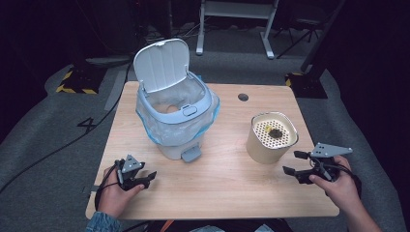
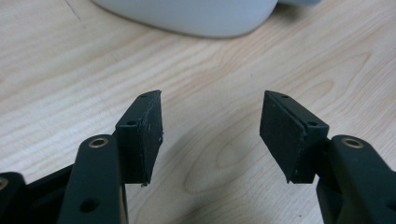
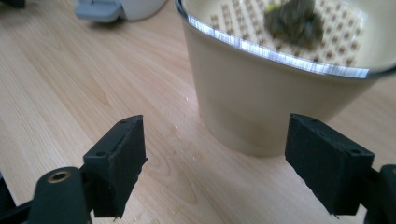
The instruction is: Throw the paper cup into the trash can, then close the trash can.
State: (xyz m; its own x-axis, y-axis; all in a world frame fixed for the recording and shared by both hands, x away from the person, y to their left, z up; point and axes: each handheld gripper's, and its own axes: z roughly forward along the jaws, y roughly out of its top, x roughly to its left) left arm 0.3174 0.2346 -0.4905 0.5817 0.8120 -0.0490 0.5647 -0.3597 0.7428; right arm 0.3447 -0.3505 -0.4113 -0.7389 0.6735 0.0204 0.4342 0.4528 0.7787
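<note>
Beige cup point(image 1: 270, 140) just ahead of right tongs point(image 1: 293, 162), spread wide and empty, left tongs point(image 1: 150, 178) likewise released, touching nothing

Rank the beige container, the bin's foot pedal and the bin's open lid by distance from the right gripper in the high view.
From the right gripper:
1. Beige container, just to its left.
2. Foot pedal, mid-table at the bin's base.
3. Open lid, raised at the far left.

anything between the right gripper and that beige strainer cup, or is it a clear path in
Nothing visible stands between them. The right gripper has open jaws and faces the beige cup, with bare wood of the table in the gap. The bin and its pedal sit off to the cup's left.
</note>
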